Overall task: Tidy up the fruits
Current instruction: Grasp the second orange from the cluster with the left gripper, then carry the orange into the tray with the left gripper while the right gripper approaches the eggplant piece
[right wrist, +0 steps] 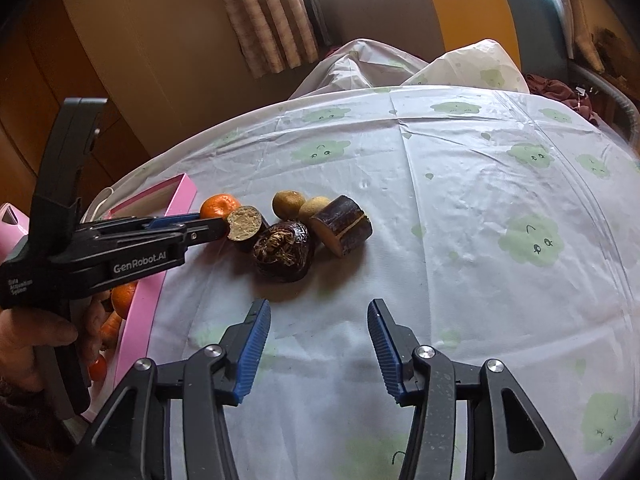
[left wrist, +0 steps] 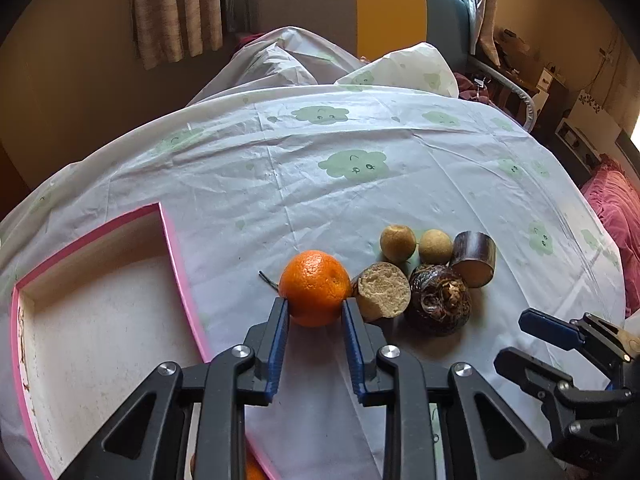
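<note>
I use the pink box (left wrist: pixel 176 248) as my landmark. My left gripper (left wrist: pixel 316 312) has its two blue fingers on both sides of the orange (left wrist: pixel 314 286), which sits on the tablecloth (left wrist: pixel 360 200) just right of the box. The fingers look like they touch the orange, so I think I am holding it, or just about to. My right gripper (right wrist: pixel 318 320) is wide apart and holds nothing. It hangs over the bare cloth, well to the right of the box.

Some orange fruits (right wrist: pixel 122 300) are already in the box (I can only see bits of them past my left hand (right wrist: pixel 36 340)). So the job is partly done, I think.

Still left outside, farther right of the box: a half-cut round thing (left wrist: pixel 382 290), a big dark bumpy one (left wrist: pixel 438 300), two small tan balls (left wrist: pixel 416 244) and a dark cut chunk (left wrist: pixel 474 258).
</note>
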### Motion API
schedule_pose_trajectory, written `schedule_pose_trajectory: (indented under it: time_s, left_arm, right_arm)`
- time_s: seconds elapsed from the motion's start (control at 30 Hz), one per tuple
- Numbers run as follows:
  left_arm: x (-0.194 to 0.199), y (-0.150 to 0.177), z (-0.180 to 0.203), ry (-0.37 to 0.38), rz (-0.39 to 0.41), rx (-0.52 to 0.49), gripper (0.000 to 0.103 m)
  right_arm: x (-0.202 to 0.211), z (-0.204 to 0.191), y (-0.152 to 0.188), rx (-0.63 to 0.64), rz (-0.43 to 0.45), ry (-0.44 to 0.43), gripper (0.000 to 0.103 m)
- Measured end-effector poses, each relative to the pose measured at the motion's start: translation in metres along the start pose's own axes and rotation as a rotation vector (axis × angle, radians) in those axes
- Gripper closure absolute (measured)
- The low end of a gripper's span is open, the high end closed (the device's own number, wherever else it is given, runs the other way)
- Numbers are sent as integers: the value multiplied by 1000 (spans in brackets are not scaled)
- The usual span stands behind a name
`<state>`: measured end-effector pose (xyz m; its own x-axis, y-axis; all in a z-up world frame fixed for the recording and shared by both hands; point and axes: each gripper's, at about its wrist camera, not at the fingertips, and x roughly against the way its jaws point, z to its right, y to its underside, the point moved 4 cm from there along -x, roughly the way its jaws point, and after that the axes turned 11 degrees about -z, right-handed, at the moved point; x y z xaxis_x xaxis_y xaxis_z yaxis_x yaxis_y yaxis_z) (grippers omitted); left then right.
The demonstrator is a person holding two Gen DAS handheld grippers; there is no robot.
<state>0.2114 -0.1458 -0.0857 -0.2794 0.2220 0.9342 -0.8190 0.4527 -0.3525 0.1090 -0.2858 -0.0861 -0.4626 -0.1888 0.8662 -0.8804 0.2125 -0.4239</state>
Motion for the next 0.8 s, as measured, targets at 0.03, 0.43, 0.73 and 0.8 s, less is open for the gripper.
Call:
schedule_pose_trajectory:
  time_s: [0.03, 0.43, 0.73, 0.8]
  left_arm:
    - [2, 3, 1, 3, 0, 7, 76]
    - [28, 46, 38, 55, 34, -13, 93]
    - [38, 46, 23, 68, 48, 11, 79]
    - [40, 45, 18, 67, 49, -5, 76]
  right_arm:
    - [-1, 0, 0, -4, -1, 0, 52]
    - [-1, 14, -26, -69, 34, 18, 53]
    - [-15, 11, -54, -18, 18, 44, 53]
    - [-22, 9, -55, -4, 5, 47, 53]
